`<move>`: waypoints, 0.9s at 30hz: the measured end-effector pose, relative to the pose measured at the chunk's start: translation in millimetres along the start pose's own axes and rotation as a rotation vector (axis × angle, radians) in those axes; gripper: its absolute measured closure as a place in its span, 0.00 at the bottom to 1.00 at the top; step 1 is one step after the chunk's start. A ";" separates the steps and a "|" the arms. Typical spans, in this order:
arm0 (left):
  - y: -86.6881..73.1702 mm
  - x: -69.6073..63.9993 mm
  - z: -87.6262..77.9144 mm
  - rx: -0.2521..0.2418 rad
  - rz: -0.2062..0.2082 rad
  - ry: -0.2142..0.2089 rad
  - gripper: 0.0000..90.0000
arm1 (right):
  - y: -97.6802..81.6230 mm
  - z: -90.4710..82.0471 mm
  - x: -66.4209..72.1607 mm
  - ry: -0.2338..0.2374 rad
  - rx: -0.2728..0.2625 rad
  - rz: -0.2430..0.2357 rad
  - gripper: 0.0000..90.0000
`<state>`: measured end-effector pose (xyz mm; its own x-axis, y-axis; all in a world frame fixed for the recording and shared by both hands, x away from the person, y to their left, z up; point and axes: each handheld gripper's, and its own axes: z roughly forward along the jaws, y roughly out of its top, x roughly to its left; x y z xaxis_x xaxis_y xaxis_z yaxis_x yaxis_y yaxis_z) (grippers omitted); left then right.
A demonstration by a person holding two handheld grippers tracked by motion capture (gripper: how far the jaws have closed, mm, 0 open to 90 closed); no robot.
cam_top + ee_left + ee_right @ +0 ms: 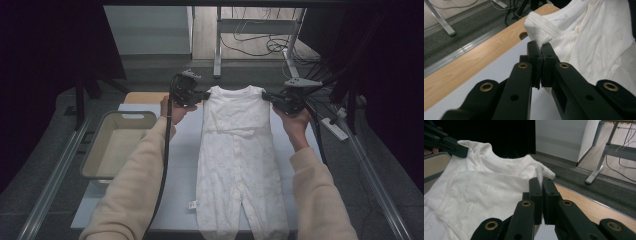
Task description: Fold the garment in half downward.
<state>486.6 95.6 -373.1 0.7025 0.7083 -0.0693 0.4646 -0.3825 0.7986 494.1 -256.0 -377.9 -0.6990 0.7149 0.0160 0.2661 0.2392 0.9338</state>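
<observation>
High view: white baby romper point(235, 150) stretched lengthwise down the pale tabletop point(180, 165), legs toward the near edge; left gripper point(200, 95) and right gripper point(270, 98) clamped one on each shoulder, likely to lift the garment evenly and keep it flat; beige tub point(102, 145) waiting at the left, probably the destination.

Left gripper view: fingers point(534, 53) pressed together, pinching the ribbed shoulder hem, cloth bunched above the tips; wooden edge beneath.

Right gripper view: fingers point(549, 192) likewise closed on the opposite shoulder, a sliver of fabric caught between; neckline sagging between both grips.
</observation>
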 end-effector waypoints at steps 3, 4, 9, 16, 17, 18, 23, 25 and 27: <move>-4.8 -1.3 2.0 0.003 -0.003 -0.023 0.97 | -3.3 0.4 0.9 0.001 0.006 -0.004 0.96; -7.2 -1.8 3.5 0.004 -0.003 -0.028 0.97 | -6.1 0.9 0.7 0.003 0.010 -0.004 0.96; -21.6 -3.4 12.0 0.022 -0.006 -0.048 0.97 | -23.4 3.3 -1.8 0.017 0.029 0.014 0.96; -38.8 -9.9 16.4 0.020 -0.008 -0.076 0.97 | -41.2 2.3 -2.2 0.038 0.044 0.026 0.96; -40.9 -11.0 16.1 0.021 -0.008 -0.078 0.97 | -43.1 2.0 -1.3 0.040 0.049 0.027 0.96; -43.0 -11.8 15.8 0.020 -0.008 -0.083 0.97 | -45.2 1.3 -0.3 0.042 0.050 0.022 0.96; -53.4 -19.0 13.6 0.011 -0.006 -0.103 0.97 | -53.5 -1.0 2.8 0.050 0.059 0.021 0.96; -57.4 -21.7 13.0 0.007 -0.001 -0.111 0.97 | -56.2 -2.0 3.7 0.051 0.063 0.022 0.96; -61.6 -25.1 12.5 0.006 0.005 -0.115 0.97 | -58.8 -3.2 4.8 0.054 0.065 0.023 0.96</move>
<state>447.1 94.0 -428.1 0.7618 0.6338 -0.1336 0.4638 -0.3897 0.7956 473.0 -268.7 -431.6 -0.7264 0.6848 0.0583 0.3242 0.2666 0.9076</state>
